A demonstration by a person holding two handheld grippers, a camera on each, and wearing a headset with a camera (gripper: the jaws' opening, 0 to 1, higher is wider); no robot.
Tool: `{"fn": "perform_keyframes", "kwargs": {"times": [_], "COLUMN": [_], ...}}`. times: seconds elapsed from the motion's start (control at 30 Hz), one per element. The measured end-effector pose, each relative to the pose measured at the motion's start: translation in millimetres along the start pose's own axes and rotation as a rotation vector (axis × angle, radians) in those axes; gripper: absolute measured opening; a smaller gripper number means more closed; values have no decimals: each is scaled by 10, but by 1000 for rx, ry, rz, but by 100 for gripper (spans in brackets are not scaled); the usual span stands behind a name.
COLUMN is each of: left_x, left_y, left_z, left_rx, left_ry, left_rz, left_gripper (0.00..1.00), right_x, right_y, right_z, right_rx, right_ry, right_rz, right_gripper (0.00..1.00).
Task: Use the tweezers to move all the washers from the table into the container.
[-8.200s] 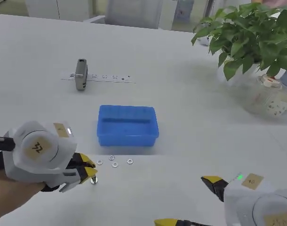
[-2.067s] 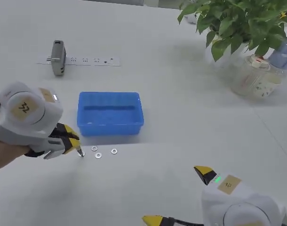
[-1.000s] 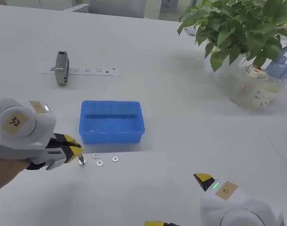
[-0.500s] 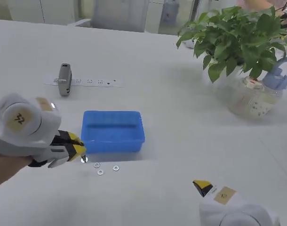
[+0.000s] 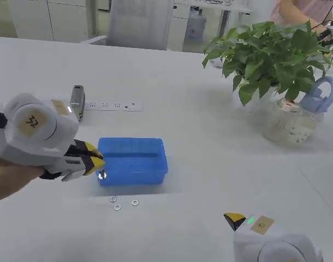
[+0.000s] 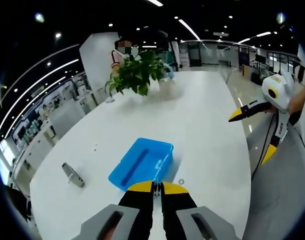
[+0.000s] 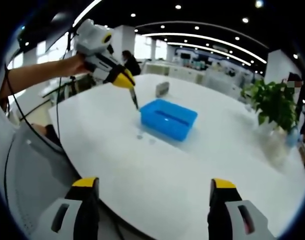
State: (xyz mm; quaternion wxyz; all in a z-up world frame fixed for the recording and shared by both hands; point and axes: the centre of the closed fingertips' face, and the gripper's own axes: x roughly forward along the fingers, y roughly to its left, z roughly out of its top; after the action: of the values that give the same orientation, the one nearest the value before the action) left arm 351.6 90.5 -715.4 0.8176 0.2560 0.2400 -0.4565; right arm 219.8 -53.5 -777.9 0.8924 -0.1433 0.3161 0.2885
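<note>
The left gripper [image 5: 97, 162] was squeezed tight on the tweezers [image 5: 101, 173], with its yellow jaws pressed together. 3 washers [image 5: 117, 207] lay close together on the white table [image 5: 210, 164], just in front of the blue container [image 5: 135, 158]. The tweezers pointed down at the near left corner of the container. A tiny shiny bit sat at their tip, too small to tell what it was. The right gripper [image 7: 153, 186] was held low and near the person, well apart from the container, with its jaws wide open. A green plant [image 5: 267, 52] stood far off to the right.
</note>
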Motion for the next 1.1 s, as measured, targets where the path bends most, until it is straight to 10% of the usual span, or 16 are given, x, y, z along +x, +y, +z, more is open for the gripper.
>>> {"fn": "perform_keyframes", "kwargs": {"times": [0.67, 1.1], "left_x": [184, 442], "left_y": [145, 223], "left_z": [267, 224], "left_rx": [38, 20], "left_ry": [-20, -6], "left_rz": [-19, -45], "left_gripper": [1, 1], "right_x": [7, 28], "right_y": [-61, -55], "right_z": [-55, -93], "right_rx": [-22, -17], "right_ry": [25, 44], "right_rz": [-37, -28], "right_gripper": [87, 85]}}
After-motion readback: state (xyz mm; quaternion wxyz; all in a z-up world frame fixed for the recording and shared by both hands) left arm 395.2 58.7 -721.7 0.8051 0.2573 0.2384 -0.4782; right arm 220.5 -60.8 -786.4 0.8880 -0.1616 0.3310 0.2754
